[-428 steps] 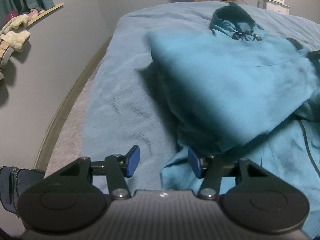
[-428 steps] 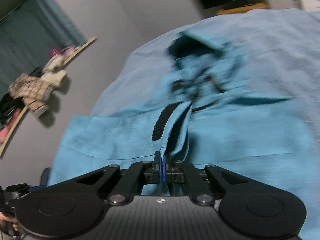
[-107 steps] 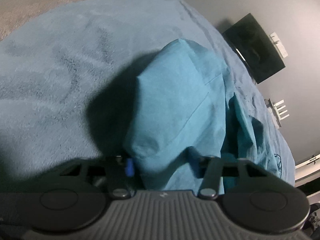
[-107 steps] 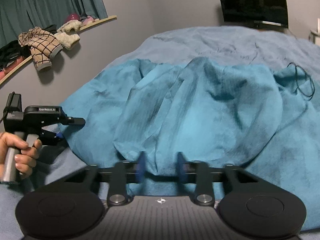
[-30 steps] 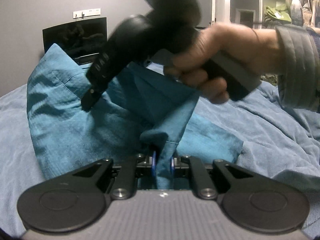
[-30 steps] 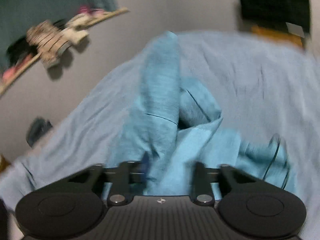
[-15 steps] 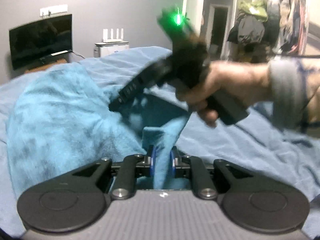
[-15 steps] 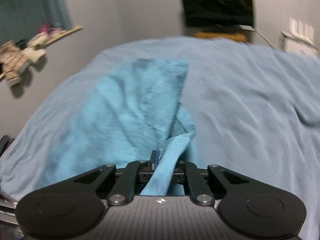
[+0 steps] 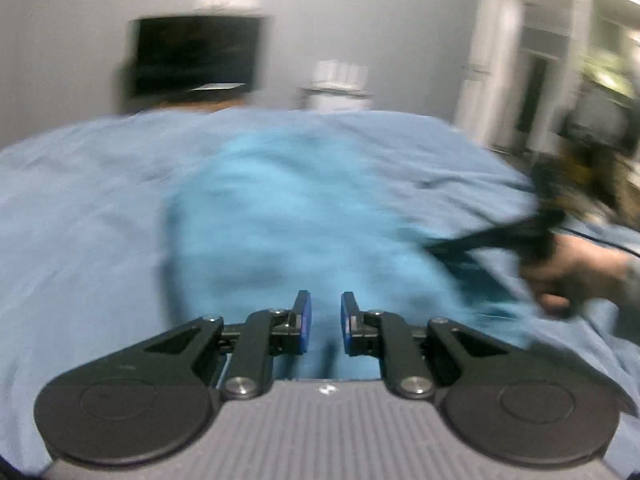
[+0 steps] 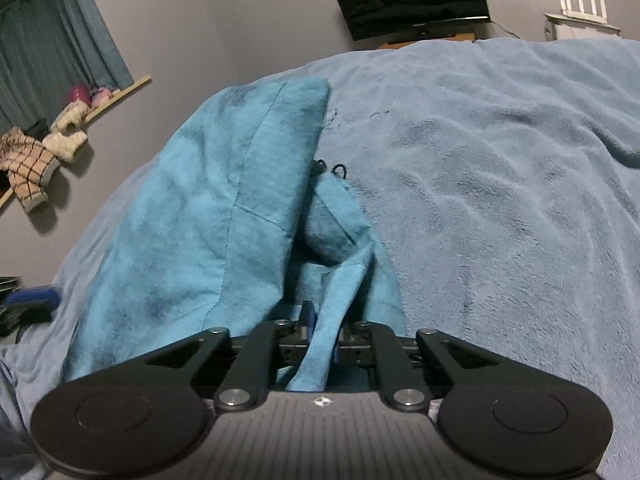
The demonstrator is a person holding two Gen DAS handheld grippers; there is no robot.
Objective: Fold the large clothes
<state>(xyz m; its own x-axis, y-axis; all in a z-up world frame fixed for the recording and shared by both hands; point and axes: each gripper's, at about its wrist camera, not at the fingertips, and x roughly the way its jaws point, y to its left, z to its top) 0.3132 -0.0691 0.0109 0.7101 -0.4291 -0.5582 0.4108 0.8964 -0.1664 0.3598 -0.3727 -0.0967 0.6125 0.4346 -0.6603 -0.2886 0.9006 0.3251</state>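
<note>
Right wrist view: we have the right gripper (image 10: pixel 323 340) clamped on a fold of the teal garment (image 10: pixel 224 216), its jaws easing open, so the fold can settle on the blue bedspread (image 10: pixel 500 184). Our left gripper (image 9: pixel 323 322) stands slightly apart over the cloth, gripping nothing. We see no readable writing.
</note>
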